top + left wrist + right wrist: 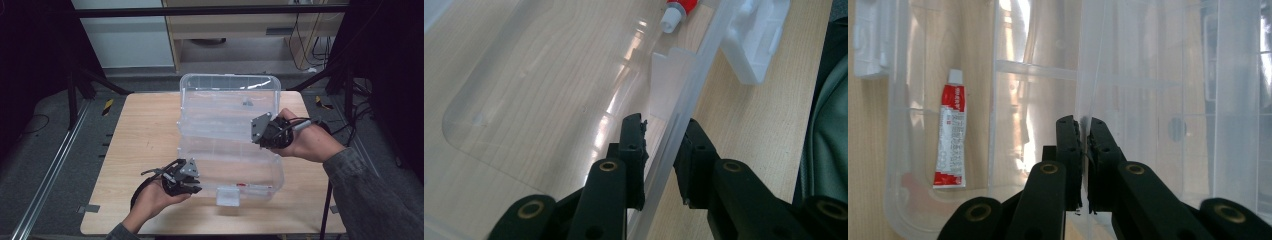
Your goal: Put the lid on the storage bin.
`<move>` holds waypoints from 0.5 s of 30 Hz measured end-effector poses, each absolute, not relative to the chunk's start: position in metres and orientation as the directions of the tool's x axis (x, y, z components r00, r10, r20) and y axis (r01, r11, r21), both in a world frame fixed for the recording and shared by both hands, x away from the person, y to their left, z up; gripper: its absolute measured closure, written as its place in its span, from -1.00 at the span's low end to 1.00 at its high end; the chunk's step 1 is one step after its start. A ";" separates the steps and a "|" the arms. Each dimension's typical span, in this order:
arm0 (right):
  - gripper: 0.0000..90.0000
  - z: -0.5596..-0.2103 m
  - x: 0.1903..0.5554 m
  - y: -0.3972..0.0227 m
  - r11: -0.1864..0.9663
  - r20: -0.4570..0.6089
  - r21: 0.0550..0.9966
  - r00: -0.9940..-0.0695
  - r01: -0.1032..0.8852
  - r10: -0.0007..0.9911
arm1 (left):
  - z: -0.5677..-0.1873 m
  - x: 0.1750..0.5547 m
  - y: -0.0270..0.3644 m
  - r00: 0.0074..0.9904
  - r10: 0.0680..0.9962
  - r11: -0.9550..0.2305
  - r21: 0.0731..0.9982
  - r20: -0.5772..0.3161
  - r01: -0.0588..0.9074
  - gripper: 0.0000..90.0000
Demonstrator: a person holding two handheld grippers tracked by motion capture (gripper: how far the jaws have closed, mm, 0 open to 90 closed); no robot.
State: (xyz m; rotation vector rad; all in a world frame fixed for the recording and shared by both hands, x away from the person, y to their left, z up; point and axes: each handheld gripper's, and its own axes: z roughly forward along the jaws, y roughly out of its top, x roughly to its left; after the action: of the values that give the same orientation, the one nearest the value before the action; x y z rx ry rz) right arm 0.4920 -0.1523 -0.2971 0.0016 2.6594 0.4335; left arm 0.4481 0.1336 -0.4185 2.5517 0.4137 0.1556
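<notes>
At the near edge of the wooden table (140, 145), the left gripper (192, 190) is held in a hand entering from the bottom left. In the left gripper view its two black jaws are seen on either side of the near left wall of the clear plastic box (235, 165), one jaw inside the box and one outside. A gap is visible between the outer jaw and the wall, so the wall is straddled, but whether the pads press on it cannot be told.

Just to the right, at the middle of the box's near wall, a white latch (228, 196) is seen lying out on the table. Inside the base, close behind that wall, a red and white tube (950, 137) is lying flat on the box floor; its white cap (670, 19) is seen in the left gripper view.

Farther back and to the right, the right gripper (256, 131) is held in a hand coming from the right side. Its jaws are drawn together on a thin clear sheet, the edge of the box's raised lid (225, 100), which is pinched between the pads in the right gripper view. The lid is stood up from the far side of the base, tilted back toward the far edge of the table.
</notes>
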 end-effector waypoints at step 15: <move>0.87 -0.301 0.489 -0.156 0.948 -0.420 0.310 -0.905 -0.069 0.071 | -0.420 0.445 0.131 0.934 0.355 -0.788 0.549 0.035 0.279 0.64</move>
State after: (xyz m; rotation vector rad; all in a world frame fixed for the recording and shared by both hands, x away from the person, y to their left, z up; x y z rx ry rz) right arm 0.4893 -0.1562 -0.3013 0.0016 2.6646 0.4458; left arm 0.4452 0.1308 -0.4200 2.5299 0.4506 0.1830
